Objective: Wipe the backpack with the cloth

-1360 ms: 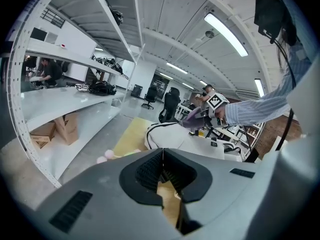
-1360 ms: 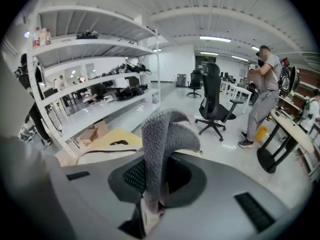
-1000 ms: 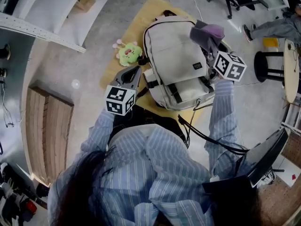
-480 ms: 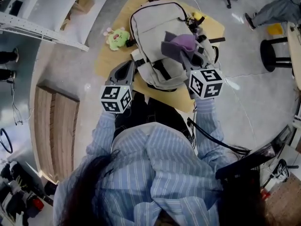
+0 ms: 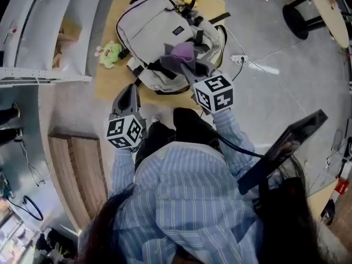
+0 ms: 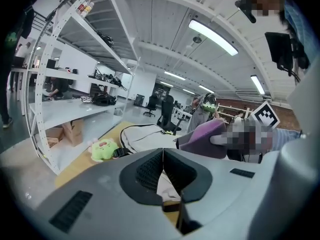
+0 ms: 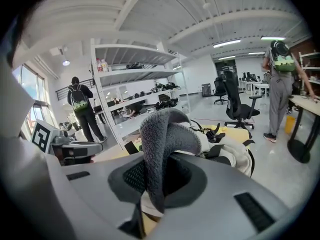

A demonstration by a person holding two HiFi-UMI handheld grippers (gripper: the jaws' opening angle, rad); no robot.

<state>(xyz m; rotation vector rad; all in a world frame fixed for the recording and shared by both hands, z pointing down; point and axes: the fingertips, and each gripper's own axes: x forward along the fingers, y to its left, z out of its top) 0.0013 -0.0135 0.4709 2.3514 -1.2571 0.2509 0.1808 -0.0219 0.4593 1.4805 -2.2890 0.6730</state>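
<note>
A light grey backpack (image 5: pixel 151 29) lies on a low wooden board (image 5: pixel 105 84) on the floor; it also shows in the left gripper view (image 6: pixel 142 136) and in the right gripper view (image 7: pixel 232 146). My right gripper (image 5: pixel 191 69) is shut on a purple-grey cloth (image 5: pixel 184 52), held over the backpack's near right part. In the right gripper view the cloth (image 7: pixel 162 134) stands up out of the shut jaws. My left gripper (image 5: pixel 127 91) hovers at the board's near left edge, beside the backpack, its jaws shut on nothing (image 6: pixel 163 156).
A green plush toy (image 5: pixel 110 54) sits on the board left of the backpack. White shelving (image 5: pixel 38 43) runs along the left. A cable and power strip (image 5: pixel 240 59) lie on the floor to the right, with a stool (image 5: pixel 301 16) beyond. People stand in the background.
My right gripper has carried the cloth from the backpack's far right side down towards its near edge. The head view has swung, so the backpack sits higher and further left. The left gripper stays shut beside the backpack.
</note>
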